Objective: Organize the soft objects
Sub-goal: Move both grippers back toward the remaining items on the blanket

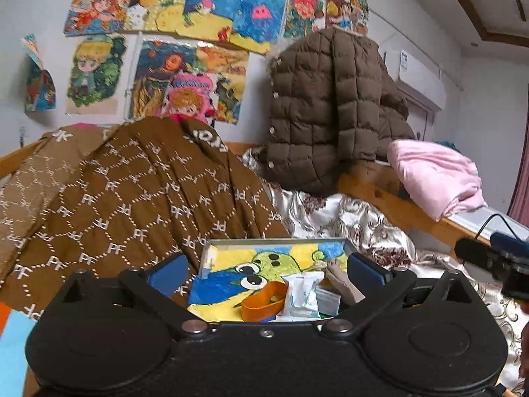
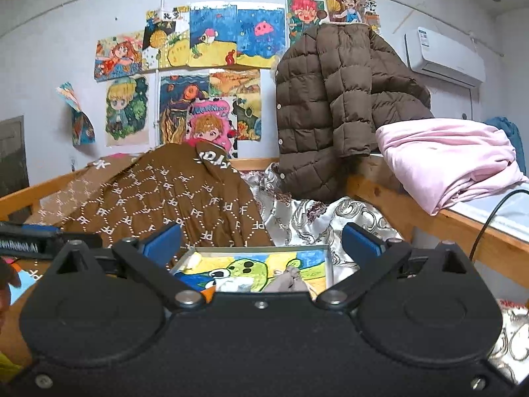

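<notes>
A brown quilt with white "PF" lettering (image 1: 132, 198) lies heaped on the bed's left side; it also shows in the right wrist view (image 2: 172, 198). A brown puffer jacket (image 1: 330, 106) hangs over the wooden rail, also in the right wrist view (image 2: 337, 106). A folded pink blanket (image 1: 436, 175) rests on the rail at right, also in the right wrist view (image 2: 449, 168). My left gripper (image 1: 266, 268) is open and empty above a painted tray (image 1: 274, 243). My right gripper (image 2: 261, 241) is open and empty above the same tray (image 2: 258, 249).
The tray holds an orange ring (image 1: 264, 301), white packets (image 1: 302, 294) and a beige item (image 1: 340, 281). A silver floral sheet (image 1: 347, 221) covers the bed. A wooden bed rail (image 1: 396, 205) runs right. Paintings (image 1: 185, 16) cover the wall. An air conditioner (image 2: 446, 56) hangs high right.
</notes>
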### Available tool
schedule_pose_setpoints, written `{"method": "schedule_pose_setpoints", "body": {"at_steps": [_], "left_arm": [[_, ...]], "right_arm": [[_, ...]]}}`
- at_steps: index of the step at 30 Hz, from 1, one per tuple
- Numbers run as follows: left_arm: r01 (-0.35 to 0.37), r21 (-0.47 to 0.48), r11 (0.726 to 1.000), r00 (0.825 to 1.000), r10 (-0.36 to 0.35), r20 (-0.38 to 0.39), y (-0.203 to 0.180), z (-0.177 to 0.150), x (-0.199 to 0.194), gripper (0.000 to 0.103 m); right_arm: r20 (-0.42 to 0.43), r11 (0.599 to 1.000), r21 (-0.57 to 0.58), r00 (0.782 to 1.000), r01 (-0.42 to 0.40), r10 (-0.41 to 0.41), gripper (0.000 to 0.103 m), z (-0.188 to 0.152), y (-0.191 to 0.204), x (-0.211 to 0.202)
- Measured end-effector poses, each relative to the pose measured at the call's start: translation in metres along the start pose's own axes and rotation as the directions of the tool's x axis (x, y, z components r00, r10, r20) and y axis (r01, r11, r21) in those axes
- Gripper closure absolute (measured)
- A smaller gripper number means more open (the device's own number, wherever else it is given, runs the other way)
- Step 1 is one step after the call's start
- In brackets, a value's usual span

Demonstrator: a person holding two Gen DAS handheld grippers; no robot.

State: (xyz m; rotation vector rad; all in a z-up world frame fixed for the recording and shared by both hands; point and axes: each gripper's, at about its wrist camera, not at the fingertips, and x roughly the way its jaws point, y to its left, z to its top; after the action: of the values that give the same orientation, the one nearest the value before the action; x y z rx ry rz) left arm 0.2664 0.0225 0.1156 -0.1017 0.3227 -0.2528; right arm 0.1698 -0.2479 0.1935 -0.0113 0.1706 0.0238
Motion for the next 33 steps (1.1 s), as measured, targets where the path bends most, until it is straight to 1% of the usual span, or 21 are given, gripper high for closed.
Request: {"method": "schedule_pose_setpoints", "body": {"at_steps": [3,7,11,18,23,26,33], "left_arm": [[-0.011,0.012,1.000,1.000,0.011,0.018,0.000,0.001,-0.018,0.001],[-0.035,0.018,0.999,0.999,0.035,0.023,-0.002,-0.004,-0.044,0.001],[-0.051,0.011,0.999,0.999,0.051,-0.005,-0.005,-0.013,-0.068,0.001],[-0.064,0.058,0.996,0.996,0.067,-0.056,-0.024,-0.043,-0.102,0.001],[-0.057,0.052,0.997,0.993,0.061,-0.098,-0.031,-0.063,-0.111,0.001],[-0.047,0.067,0.997,0.990,0.056,-0.127,-0.033,-0.078,-0.112,0.001],[-0.027,0.082,0.996,0.979,0.043,-0.198,-0.038,-0.107,-0.107,0.001]], "right_arm": [[0.010,1.000,0.008,1.000,-0.004,0.004,0.001,-0.009,0.000,-0.020],[-0.001,1.000,0.019,1.000,-0.016,0.016,0.001,-0.019,0.003,-0.038],[-0.010,0.999,0.013,0.999,-0.031,0.031,0.001,-0.029,0.004,-0.055],[-0.030,0.998,0.020,0.998,-0.060,0.060,0.001,-0.051,0.001,-0.090],[-0.055,0.998,0.027,0.997,-0.050,0.051,0.001,-0.072,-0.004,-0.112],[-0.077,0.999,0.040,0.996,-0.030,0.033,0.001,-0.092,-0.008,-0.127],[-0.147,0.999,0.052,0.989,-0.006,0.013,0.001,-0.132,-0.009,-0.141]]}}
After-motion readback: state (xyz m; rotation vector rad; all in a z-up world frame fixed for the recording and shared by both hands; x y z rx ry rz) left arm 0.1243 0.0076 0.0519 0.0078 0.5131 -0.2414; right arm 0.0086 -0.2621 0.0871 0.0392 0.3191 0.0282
